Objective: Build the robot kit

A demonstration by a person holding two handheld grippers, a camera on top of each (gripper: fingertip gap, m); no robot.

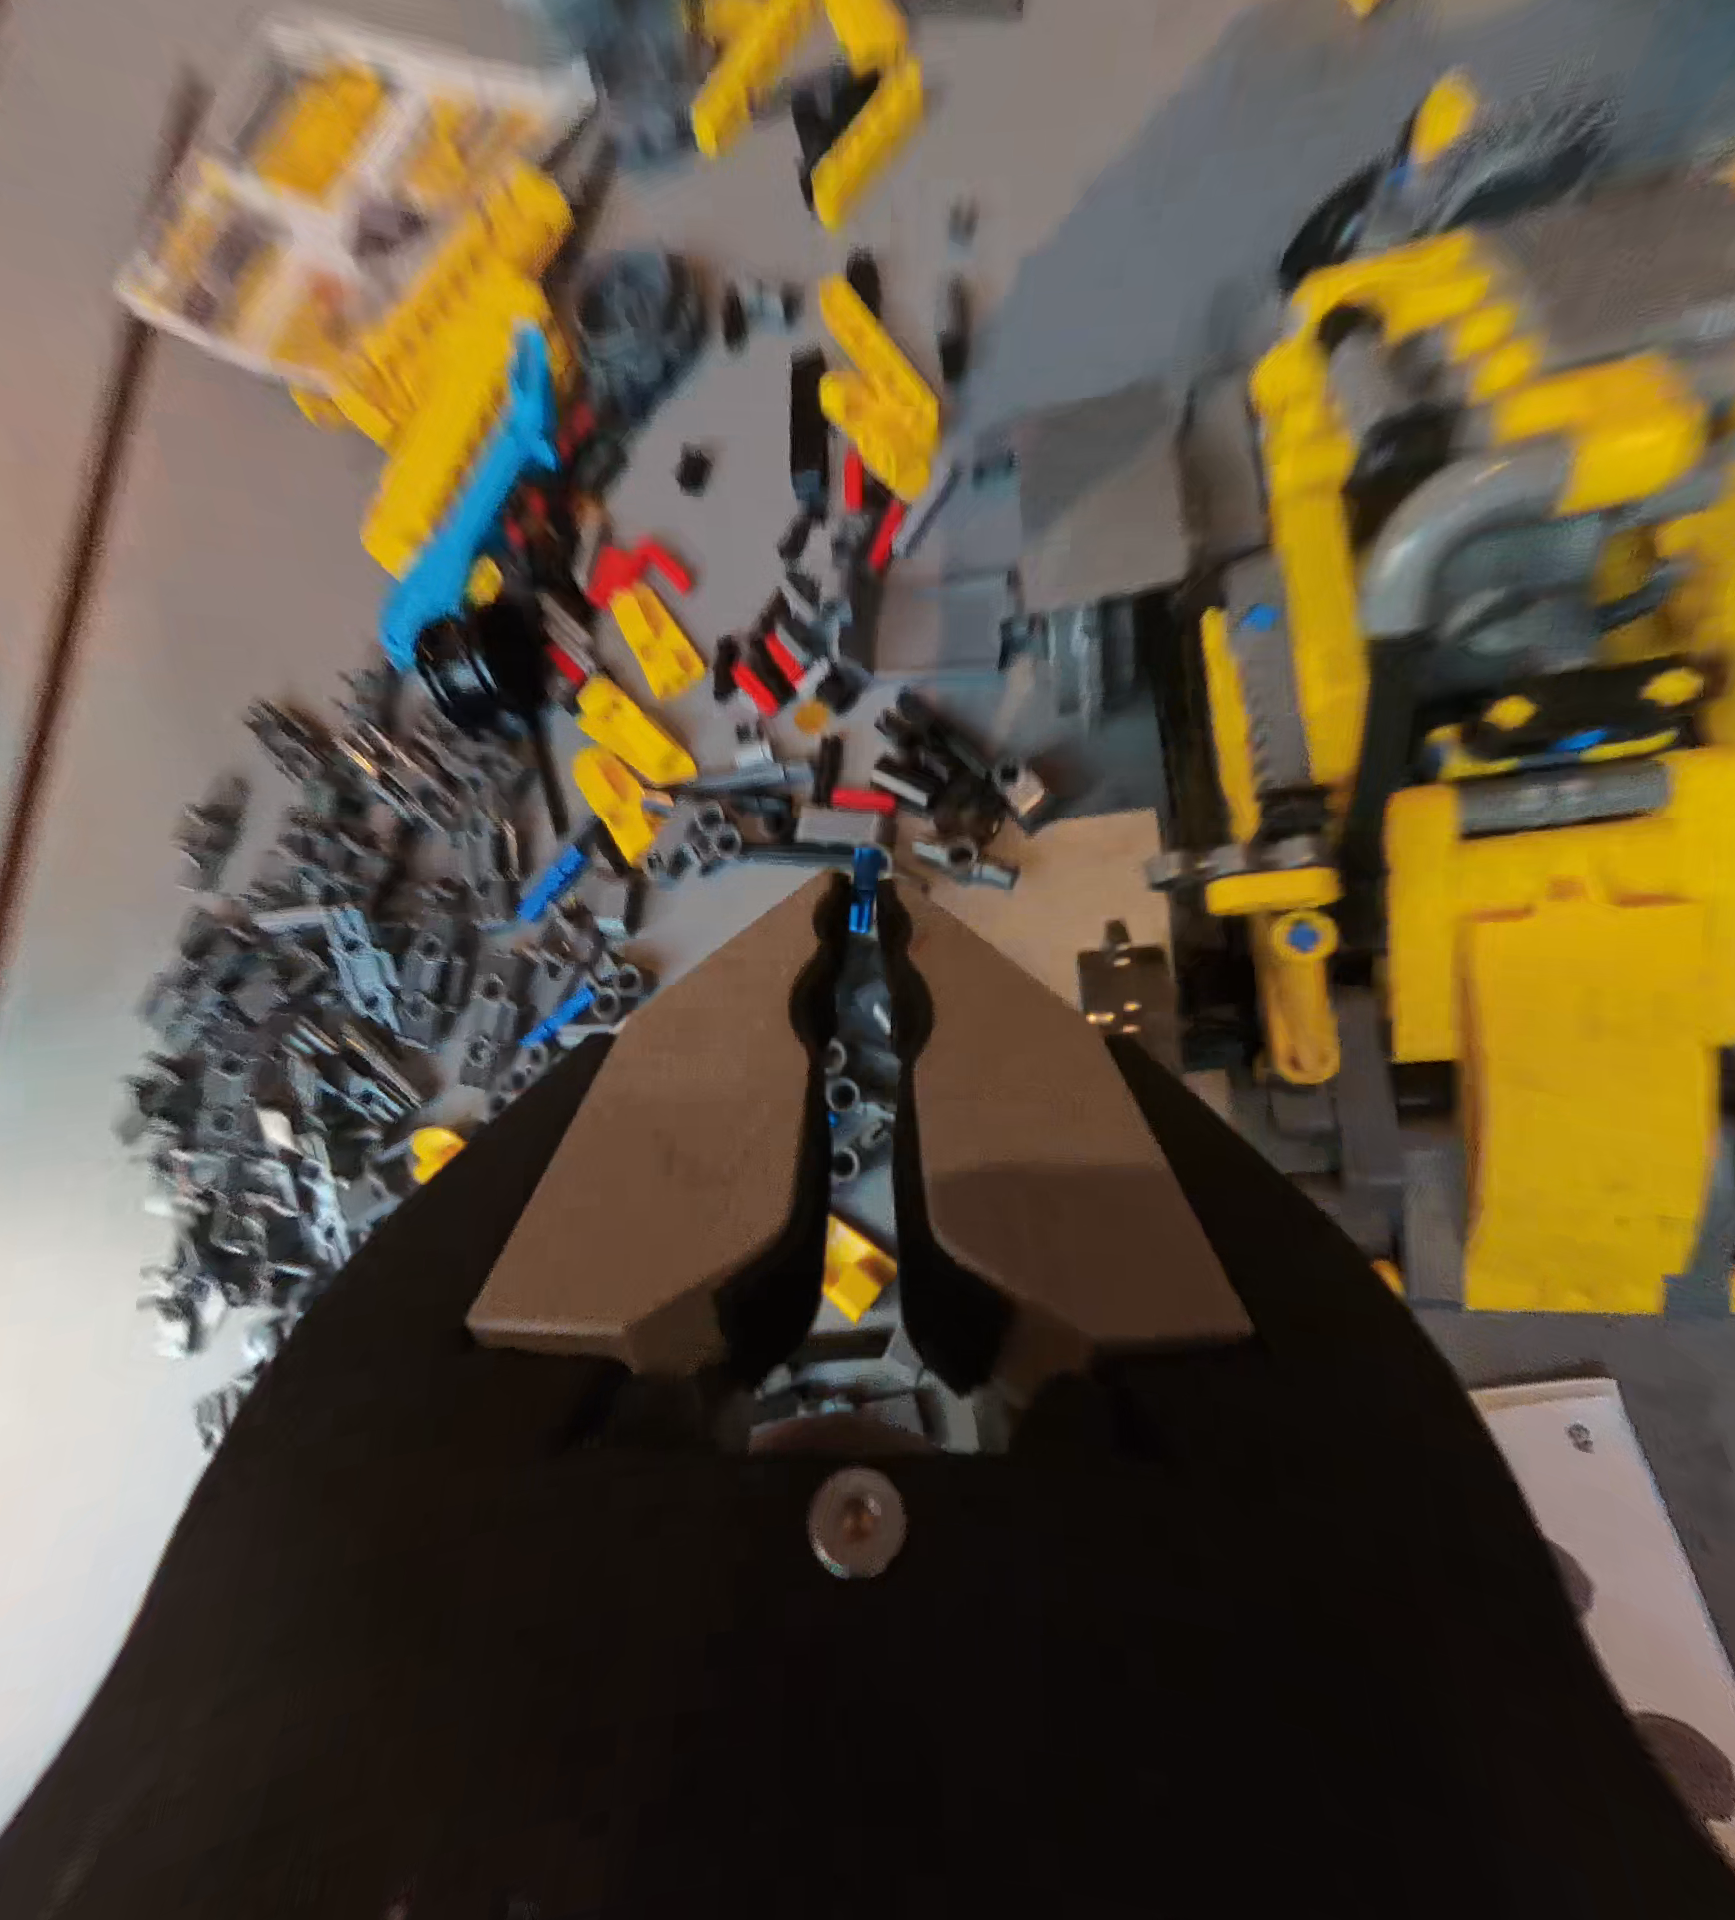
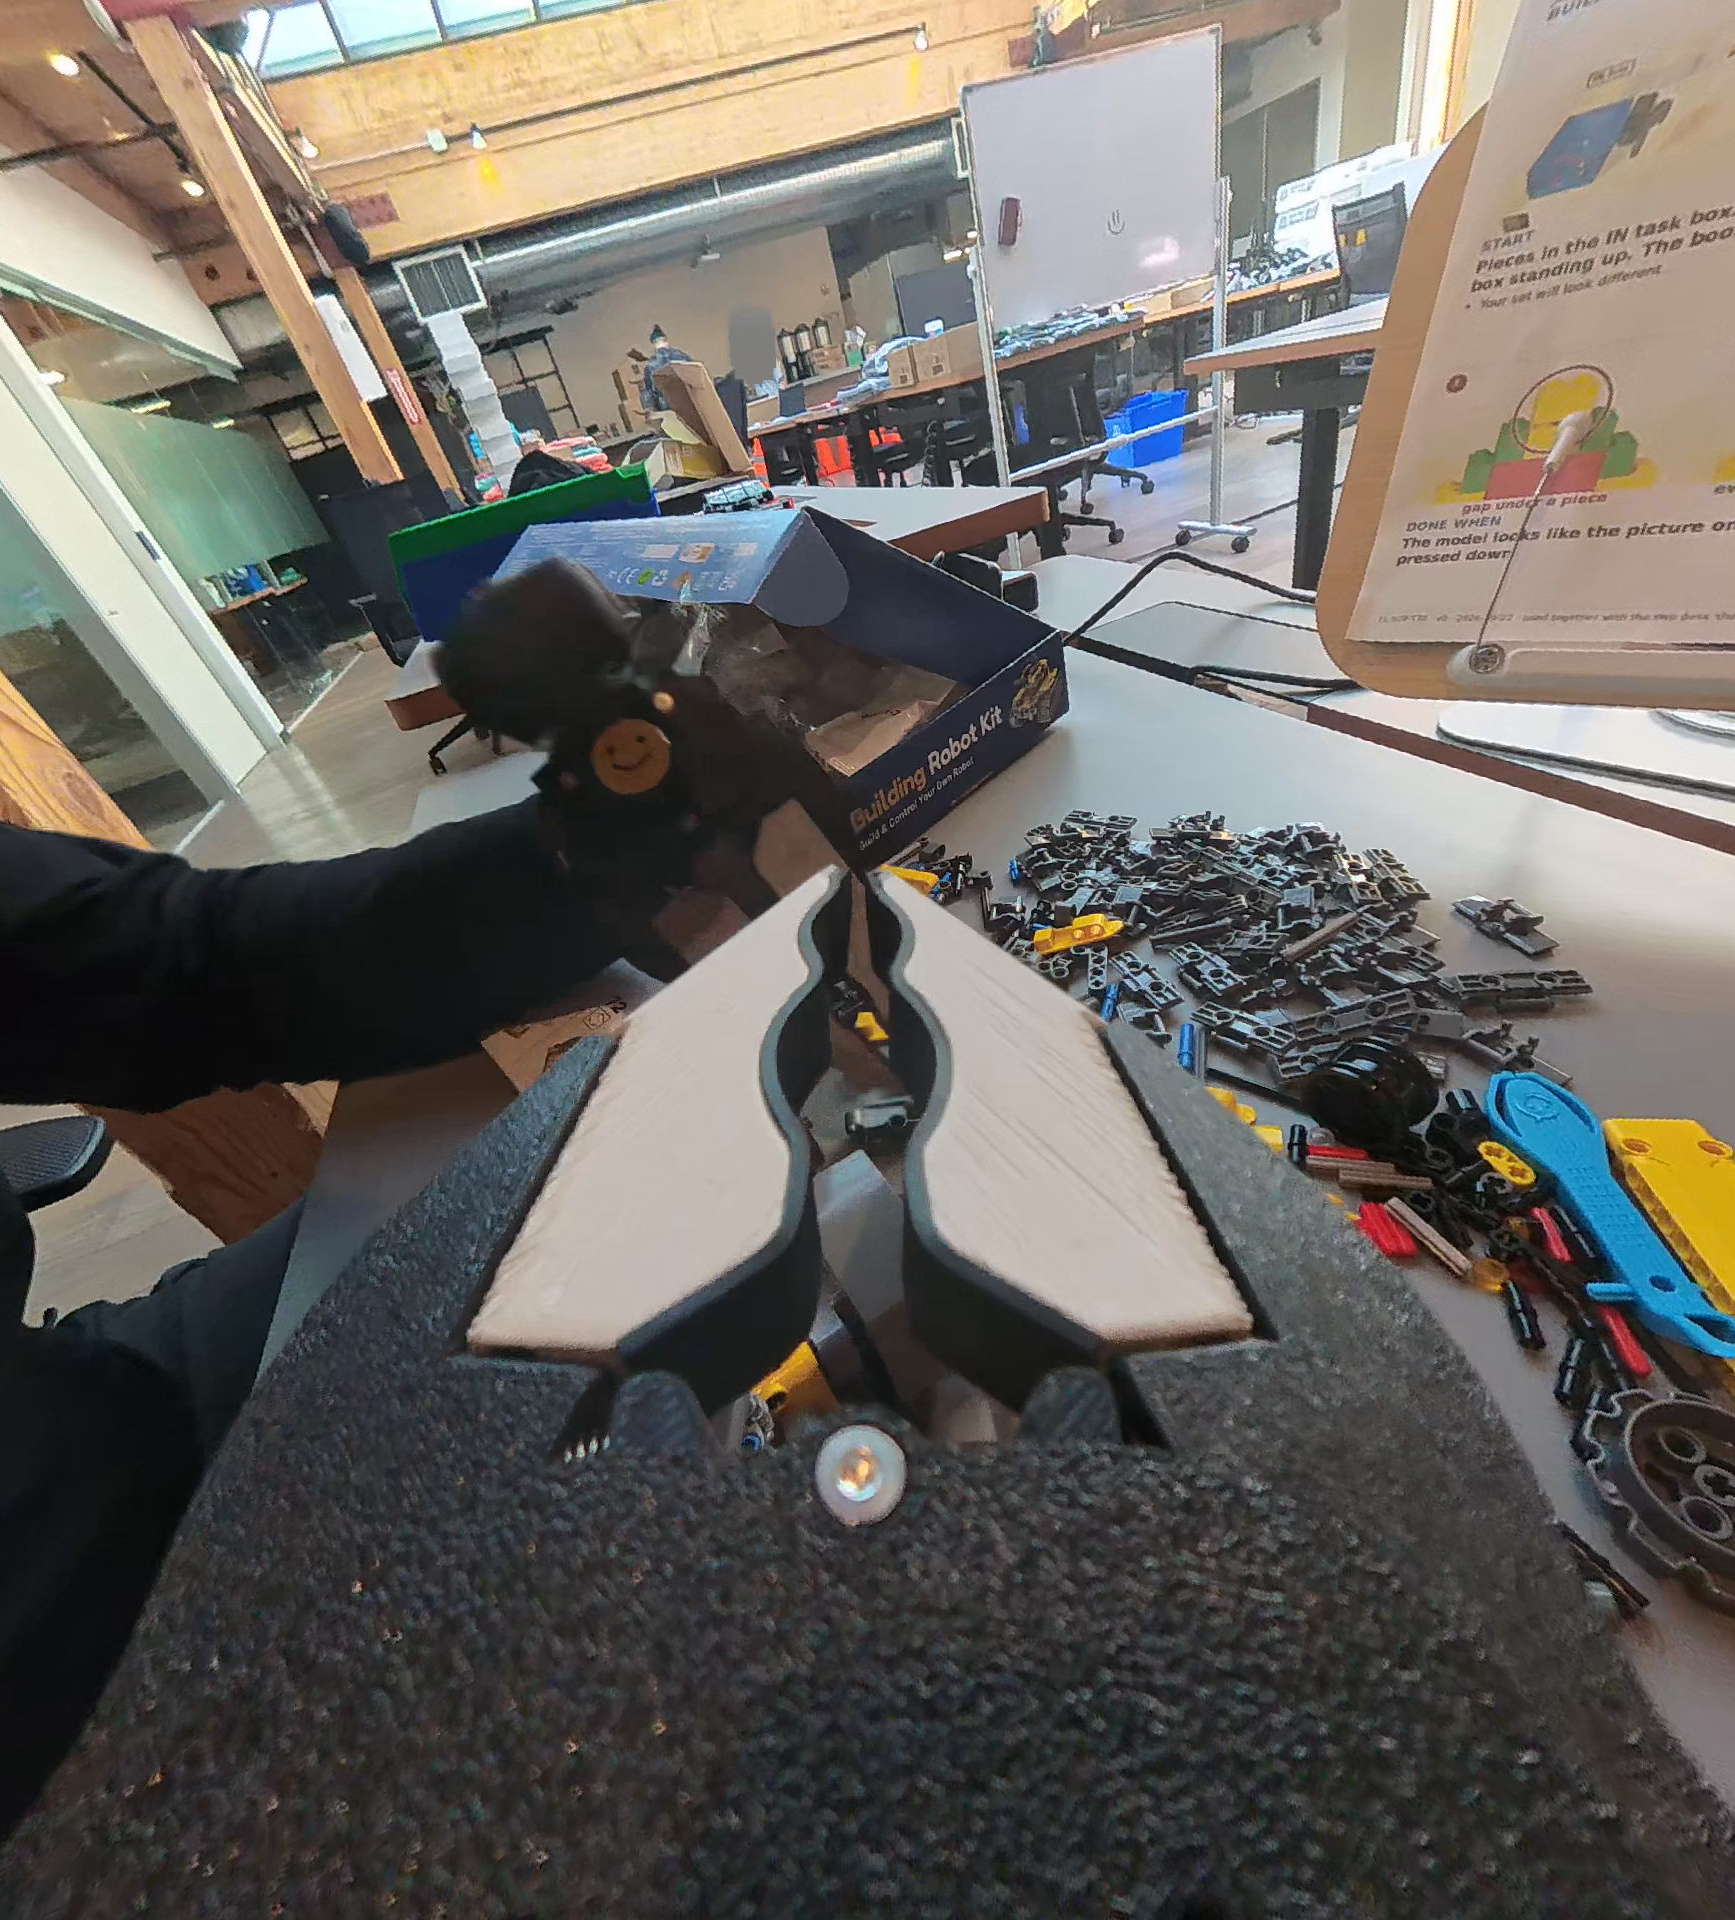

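Overhead, the left gripper pinches a small blue connector pin at its very fingertips, the pin's long axis running in line with the fingers and its free end pointing straight ahead toward the scatter of black and red pegs just beyond. A part-built yellow vehicle model stands to the gripper's right; a heap of dark grey connectors spreads to its left, and a blue brick-separator tool lies farther ahead on the left beside yellow beams. The right gripper hangs apart, its fingers nearly together on nothing, with a grey wheel hub and the connector heap on its right and an open blue kit box ahead.
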